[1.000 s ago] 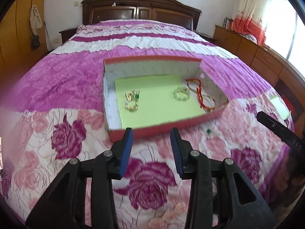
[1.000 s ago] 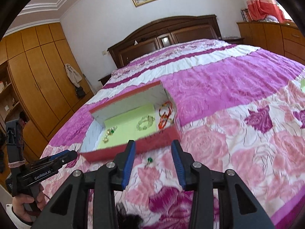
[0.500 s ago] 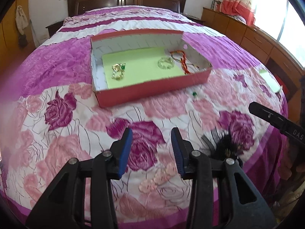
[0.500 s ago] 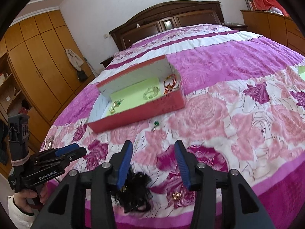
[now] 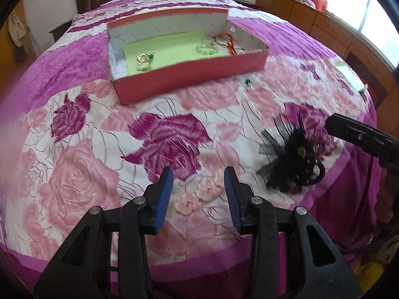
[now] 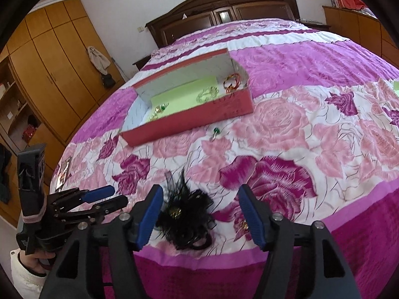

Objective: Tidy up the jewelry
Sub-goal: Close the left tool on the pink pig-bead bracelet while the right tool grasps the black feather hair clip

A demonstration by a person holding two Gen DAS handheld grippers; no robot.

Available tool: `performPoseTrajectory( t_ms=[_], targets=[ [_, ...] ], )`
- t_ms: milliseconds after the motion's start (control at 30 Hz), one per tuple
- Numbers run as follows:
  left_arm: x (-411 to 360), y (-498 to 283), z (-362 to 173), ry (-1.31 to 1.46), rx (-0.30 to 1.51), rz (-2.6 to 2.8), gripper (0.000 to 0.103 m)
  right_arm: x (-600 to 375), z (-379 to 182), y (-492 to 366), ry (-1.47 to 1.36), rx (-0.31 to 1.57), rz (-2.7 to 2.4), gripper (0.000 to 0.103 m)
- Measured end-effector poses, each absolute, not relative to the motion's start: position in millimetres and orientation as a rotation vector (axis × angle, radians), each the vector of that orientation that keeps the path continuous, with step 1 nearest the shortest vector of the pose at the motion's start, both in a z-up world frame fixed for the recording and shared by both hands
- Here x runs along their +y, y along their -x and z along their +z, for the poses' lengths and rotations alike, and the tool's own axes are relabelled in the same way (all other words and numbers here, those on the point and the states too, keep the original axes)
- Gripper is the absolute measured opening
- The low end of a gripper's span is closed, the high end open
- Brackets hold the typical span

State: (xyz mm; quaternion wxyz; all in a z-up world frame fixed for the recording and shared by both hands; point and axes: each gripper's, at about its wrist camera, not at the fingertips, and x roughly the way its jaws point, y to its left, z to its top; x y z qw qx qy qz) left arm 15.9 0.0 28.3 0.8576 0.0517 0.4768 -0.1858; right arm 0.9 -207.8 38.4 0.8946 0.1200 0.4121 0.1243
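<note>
A red box [image 5: 189,73] [image 6: 189,119] with a green liner lies on the bed and holds gold earrings [image 5: 144,61], a clear bracelet [image 5: 206,48] and red-orange cords [image 5: 228,40]. A green stud earring [image 5: 247,82] [image 6: 216,131] lies loose in front of the box. A black feather hair piece [image 5: 294,159] [image 6: 185,214] lies near the bed's front edge. Two pink shell-like pieces [image 5: 199,195] lie between my left gripper's fingers. My left gripper [image 5: 198,198] is open and empty. My right gripper [image 6: 199,216] is open and empty, just above the feather piece.
The bed carries a pink and purple rose quilt [image 5: 82,179], whose front edge is close below both grippers. A small gold piece [image 6: 244,225] lies by the right finger. A green paper [image 5: 350,78] lies at the right. Wardrobes [image 6: 49,57] stand at the left.
Both grippers have pulled back from the box toward the bed's front edge and tilted down. The feather piece and pink pieces came into view. The right gripper has opened wider.
</note>
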Motion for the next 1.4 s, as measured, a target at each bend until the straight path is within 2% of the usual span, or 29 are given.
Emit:
performPoseTrajectory(
  t_ms=[500,1033,1067,1200,1267,1333,1400],
  targets=[
    [-7.3,-9.0,2.0,-0.215,1.038,-0.4,0.035,-175.9,4.7,-2.7,-0.195,1.0,0.253,0.07],
    [-8.3,-14.7,-11.9,-0.2,1.034,-0.411,0.035,-166.6,-22.5,-18.6,-0.185,1.023,0.247,0.073],
    [-8.3,-14.3,-11.8,-0.2,1.03,-0.413,0.035,-166.8,-22.8,-18.6,-0.187,1.019,0.25,0.073],
    [-7.3,-12.6,-9.8,-0.196,1.015,-0.415,0.031,-168.4,-20.7,-17.2,-0.211,1.002,0.285,0.055],
    [-6.1,-11.0,-8.3,-0.193,1.007,-0.417,0.029,-168.3,-18.9,-15.8,-0.211,0.991,0.292,0.051],
    [-5.3,-8.7,-5.7,-0.188,0.994,-0.423,0.015,-168.5,-17.2,-14.4,-0.218,0.98,0.298,0.049],
    [-4.0,-8.7,-3.3,-0.176,0.987,-0.422,0.01,-171.3,-14.9,-12.4,-0.227,0.97,0.303,0.047]
  ],
)
